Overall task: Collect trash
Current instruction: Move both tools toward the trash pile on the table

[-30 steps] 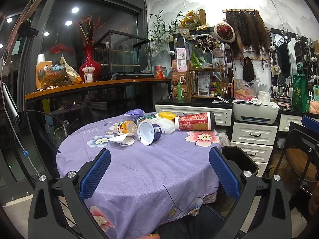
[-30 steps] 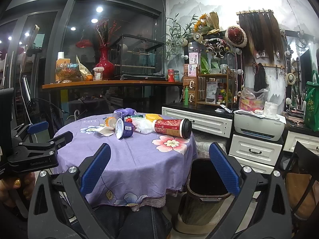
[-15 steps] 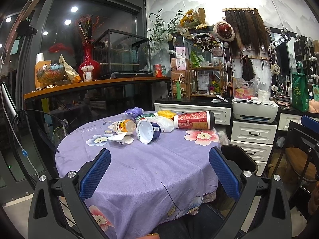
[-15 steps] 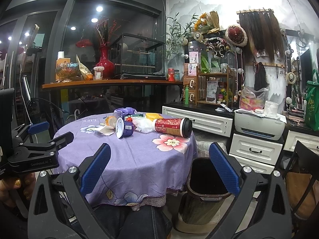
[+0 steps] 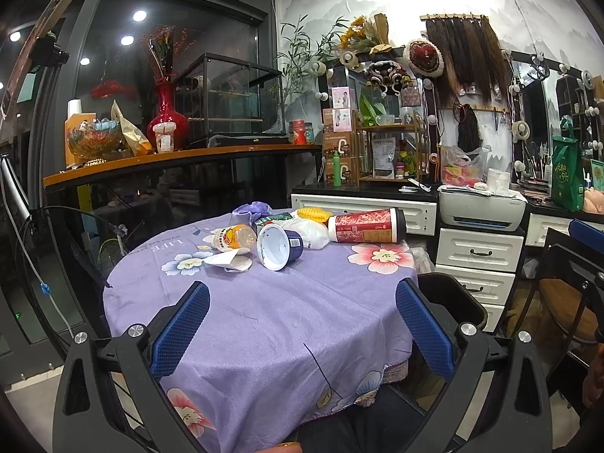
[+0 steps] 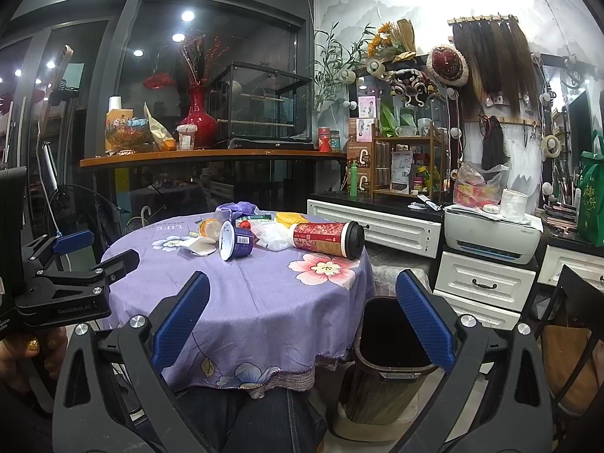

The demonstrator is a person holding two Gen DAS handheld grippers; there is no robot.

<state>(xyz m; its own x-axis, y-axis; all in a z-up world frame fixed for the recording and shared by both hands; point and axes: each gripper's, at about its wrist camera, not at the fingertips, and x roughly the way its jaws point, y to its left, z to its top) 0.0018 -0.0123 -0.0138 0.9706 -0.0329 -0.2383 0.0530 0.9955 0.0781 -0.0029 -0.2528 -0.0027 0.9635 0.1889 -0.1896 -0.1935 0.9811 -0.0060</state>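
Trash heaped at the far edge of a round purple-clothed table, both grippers spread wide and empty.

A blue cup (image 5: 280,246) lies on its side just above frame centre in the left wrist view, its white mouth facing the camera; touching it at left are a toppled orange-label bottle (image 5: 234,238) and a crumpled white paper scrap (image 5: 229,261), behind it a white plastic bag (image 5: 311,232) and a yellow wrapper (image 5: 314,213), and to its right a red cylindrical canister (image 5: 366,225) on its side with a black lid. The tablecloth (image 5: 271,324) fills the middle of the frame. The left gripper (image 5: 302,330) has its blue pads far apart over bare cloth near the bottom. The right gripper (image 6: 302,326) is likewise wide apart, low in its frame, with a dark waste bin (image 6: 389,358) on the floor at lower right beside the table. A white printer (image 6: 494,236) sits on drawers at right.
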